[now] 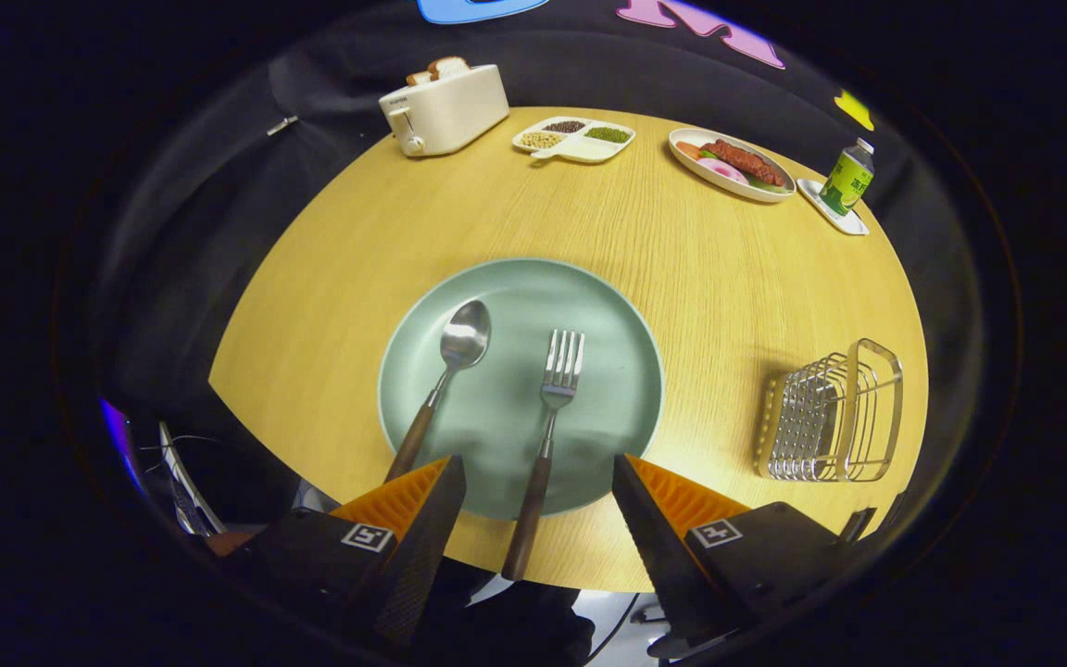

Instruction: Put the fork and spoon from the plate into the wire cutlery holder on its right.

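A pale green plate [608, 315] lies on the round wooden table just ahead of my fingers. On it rest a fork [547, 421] and, to its left, a spoon [448, 371], both with dark wooden handles that reach over the plate's near rim. My gripper [538, 468] is open and holds nothing. The fork's handle runs through the gap between the fingertips, apart from both. The spoon's handle ends beside the left finger [432, 491]. The wire cutlery holder [830, 412] stands to the right of the plate, beyond the right finger [654, 500].
At the table's far side stand a cream toaster [445, 106] with bread in it, a divided dish of beans [575, 139], an oval plate of food [728, 162] and a green bottle [847, 176] on a small tray. Bare wood lies between the plate and the holder.
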`<state>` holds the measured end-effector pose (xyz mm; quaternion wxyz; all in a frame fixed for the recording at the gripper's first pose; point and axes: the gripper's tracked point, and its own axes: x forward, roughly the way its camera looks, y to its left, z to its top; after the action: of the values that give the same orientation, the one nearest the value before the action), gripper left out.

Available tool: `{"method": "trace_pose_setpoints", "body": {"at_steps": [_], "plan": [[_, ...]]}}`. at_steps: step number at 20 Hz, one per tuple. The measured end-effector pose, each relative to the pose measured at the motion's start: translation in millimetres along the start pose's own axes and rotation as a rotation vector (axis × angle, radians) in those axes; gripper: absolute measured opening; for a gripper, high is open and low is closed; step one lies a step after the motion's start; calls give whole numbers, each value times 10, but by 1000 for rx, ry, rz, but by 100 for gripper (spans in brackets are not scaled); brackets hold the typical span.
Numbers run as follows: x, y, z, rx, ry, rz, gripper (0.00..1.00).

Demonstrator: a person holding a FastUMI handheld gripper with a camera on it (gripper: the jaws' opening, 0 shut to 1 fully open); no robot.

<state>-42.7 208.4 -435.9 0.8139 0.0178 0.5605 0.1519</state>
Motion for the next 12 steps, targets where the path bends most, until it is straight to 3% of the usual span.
{"method": "trace_pose_setpoints", "body": {"at_steps": [4, 5, 8, 11, 12], "plan": [[228, 2, -24, 5, 41, -30, 96], [272, -6, -26, 9, 47, -37, 81], [408, -103, -88, 14, 89, -85, 55], [400, -258, -26, 24, 79, -157, 12], [399, -263, -23, 28, 78, -159, 10]]}}
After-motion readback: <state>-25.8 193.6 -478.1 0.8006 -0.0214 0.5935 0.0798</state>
